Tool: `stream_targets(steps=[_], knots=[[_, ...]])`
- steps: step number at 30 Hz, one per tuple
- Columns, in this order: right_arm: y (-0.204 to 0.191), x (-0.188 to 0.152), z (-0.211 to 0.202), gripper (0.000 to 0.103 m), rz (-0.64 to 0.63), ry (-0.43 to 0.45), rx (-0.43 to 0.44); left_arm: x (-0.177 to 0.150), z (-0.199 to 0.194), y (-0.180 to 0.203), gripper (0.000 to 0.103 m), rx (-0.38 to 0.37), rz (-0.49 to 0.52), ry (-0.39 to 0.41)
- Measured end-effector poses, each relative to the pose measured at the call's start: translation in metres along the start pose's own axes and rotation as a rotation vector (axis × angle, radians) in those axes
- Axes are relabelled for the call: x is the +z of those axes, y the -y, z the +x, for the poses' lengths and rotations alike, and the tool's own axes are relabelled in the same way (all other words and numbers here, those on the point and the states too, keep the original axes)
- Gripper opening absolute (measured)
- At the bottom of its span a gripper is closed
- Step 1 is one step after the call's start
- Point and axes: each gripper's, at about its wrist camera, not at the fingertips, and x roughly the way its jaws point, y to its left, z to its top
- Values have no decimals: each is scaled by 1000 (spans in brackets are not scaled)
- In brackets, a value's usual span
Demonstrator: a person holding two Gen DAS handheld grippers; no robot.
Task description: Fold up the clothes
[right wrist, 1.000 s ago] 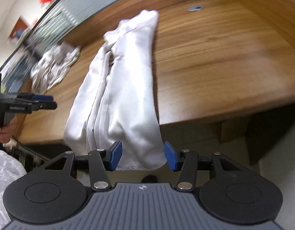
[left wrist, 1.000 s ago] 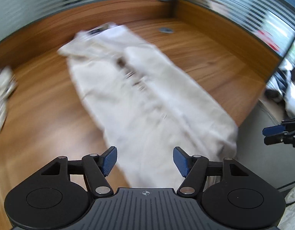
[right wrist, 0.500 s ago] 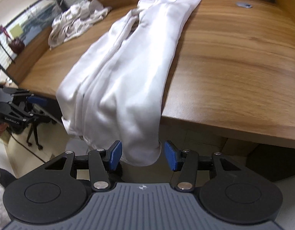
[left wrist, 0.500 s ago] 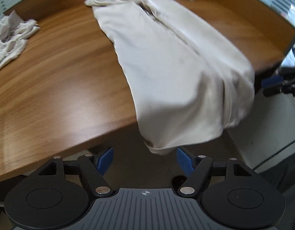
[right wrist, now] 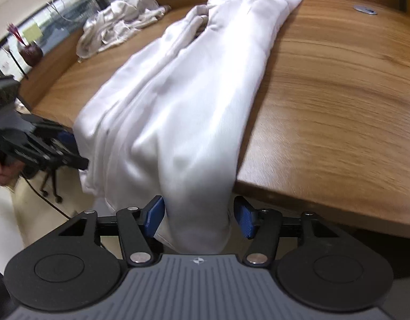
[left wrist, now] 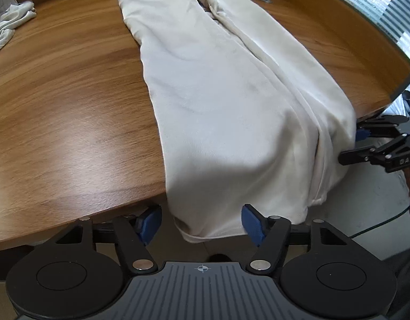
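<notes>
A long white garment [left wrist: 231, 101] lies lengthwise on the wooden table [left wrist: 58, 106], its near end hanging over the front edge. In the left wrist view that hanging hem sits between the blue pads of my left gripper [left wrist: 201, 224], whose jaws are closing without pressing on it. The right gripper [left wrist: 357, 145] shows at the garment's right edge. In the right wrist view the other hanging fold of the garment [right wrist: 199, 122] drops between the pads of my right gripper [right wrist: 199, 217], whose jaws are opening. My left gripper [right wrist: 76, 150] is at the cloth's left side.
A crumpled pile of pale clothes [right wrist: 119, 24] lies at the table's far left, also as pile [left wrist: 7, 24]. A metal cable grommet [right wrist: 365, 9] sits in the table top. A striped glass partition [left wrist: 378, 13] borders the table. A hand [right wrist: 2, 170] and chair legs [right wrist: 50, 184] are below left.
Both grippers have sunk from above the table to its front edge. The garment's hanging end now sits between each pair of jaws. The left jaws have narrowed and the right jaws have widened.
</notes>
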Motion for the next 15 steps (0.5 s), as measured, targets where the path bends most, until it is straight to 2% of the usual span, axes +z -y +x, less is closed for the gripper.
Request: stream_targets(steps=[1, 3, 4, 5, 6, 7, 11, 15], knots=[[2, 1, 0, 61, 7, -1, 25, 2, 0, 2, 60, -9, 10, 2], [5, 3, -2, 48, 22, 3, 76, 6, 0, 5, 34, -28, 26, 6], [7, 4, -4, 33, 33, 5, 103, 8, -2, 5, 29, -38, 23, 8], [9, 6, -6, 19, 45, 8, 128, 10, -5, 5, 19, -48, 16, 14], [11, 7, -10, 13, 57, 15, 149, 11, -8, 5, 9, -58, 9, 22], [13, 9, -15, 8, 74, 21, 174, 13, -12, 6, 7, -64, 8, 32], [16, 24, -35, 3, 170, 56, 285, 23, -36, 13, 5, -110, 23, 86], [16, 44, -58, 3, 207, 136, 343, 39, -59, 20, 4, -157, 22, 152]])
